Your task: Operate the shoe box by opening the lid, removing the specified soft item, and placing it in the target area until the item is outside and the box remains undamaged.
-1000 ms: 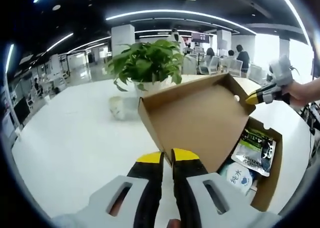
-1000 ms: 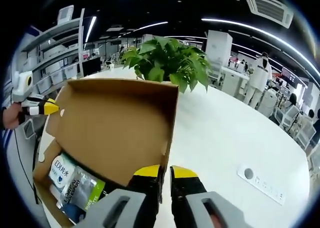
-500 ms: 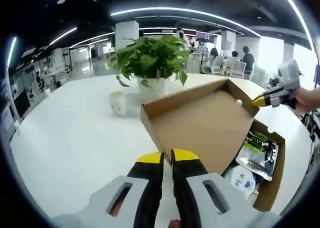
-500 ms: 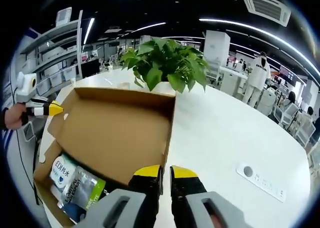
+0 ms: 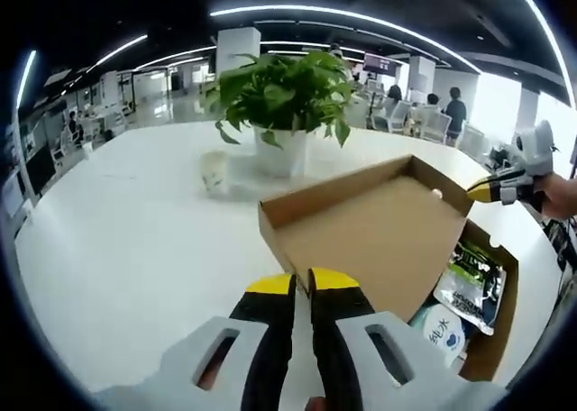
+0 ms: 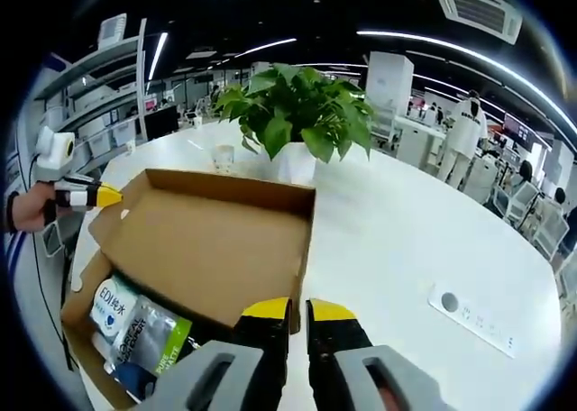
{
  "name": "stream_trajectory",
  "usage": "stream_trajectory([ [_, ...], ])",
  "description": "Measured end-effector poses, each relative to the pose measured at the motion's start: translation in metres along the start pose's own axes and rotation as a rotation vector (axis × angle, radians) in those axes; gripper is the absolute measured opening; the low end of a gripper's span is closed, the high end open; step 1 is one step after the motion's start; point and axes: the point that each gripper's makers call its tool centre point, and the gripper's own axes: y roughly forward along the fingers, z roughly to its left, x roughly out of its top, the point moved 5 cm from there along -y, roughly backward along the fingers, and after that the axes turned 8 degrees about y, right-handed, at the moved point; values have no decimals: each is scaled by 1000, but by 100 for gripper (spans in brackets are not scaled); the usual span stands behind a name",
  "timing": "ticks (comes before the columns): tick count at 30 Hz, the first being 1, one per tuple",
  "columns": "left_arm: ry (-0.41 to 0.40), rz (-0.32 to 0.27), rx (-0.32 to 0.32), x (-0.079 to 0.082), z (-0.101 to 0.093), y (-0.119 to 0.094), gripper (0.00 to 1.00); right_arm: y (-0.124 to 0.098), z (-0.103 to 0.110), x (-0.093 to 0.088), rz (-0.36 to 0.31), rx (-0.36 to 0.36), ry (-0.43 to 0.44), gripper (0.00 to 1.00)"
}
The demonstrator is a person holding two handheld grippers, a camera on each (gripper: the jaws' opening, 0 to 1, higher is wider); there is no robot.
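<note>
The brown cardboard shoe box (image 5: pixel 501 314) stands open on a white table. Its lid (image 5: pixel 370 240) is tipped back, inner side up. My left gripper (image 5: pixel 302 285) is shut on the lid's near corner edge. At the opposite corner, my right gripper (image 5: pixel 488 190) pinches the lid. In the right gripper view, the right gripper (image 6: pixel 297 309) is shut on the lid (image 6: pixel 207 249), and the left gripper (image 6: pixel 102 196) holds the far corner. Inside the box (image 6: pixel 77 314) lie a grey-green pouch (image 6: pixel 155 336) and a white soft pack (image 6: pixel 113 305) with blue print.
Just behind the lid stand a potted green plant (image 5: pixel 284 95) in a white pot and a small cup (image 5: pixel 214 170). A white strip with a round mark (image 6: pixel 473 318) lies on the table (image 6: pixel 406 240) to the right. People and desks fill the far background.
The lid has swung further back and lies flatter than a second ago. Both grippers have moved with it, still shut on its corners. The box contents have not moved.
</note>
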Motion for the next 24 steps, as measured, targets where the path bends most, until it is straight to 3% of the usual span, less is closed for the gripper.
stream_trajectory([
  [24,-23,83,-6,-23,6,9,0,7,1,-7,15,-14,41,2],
])
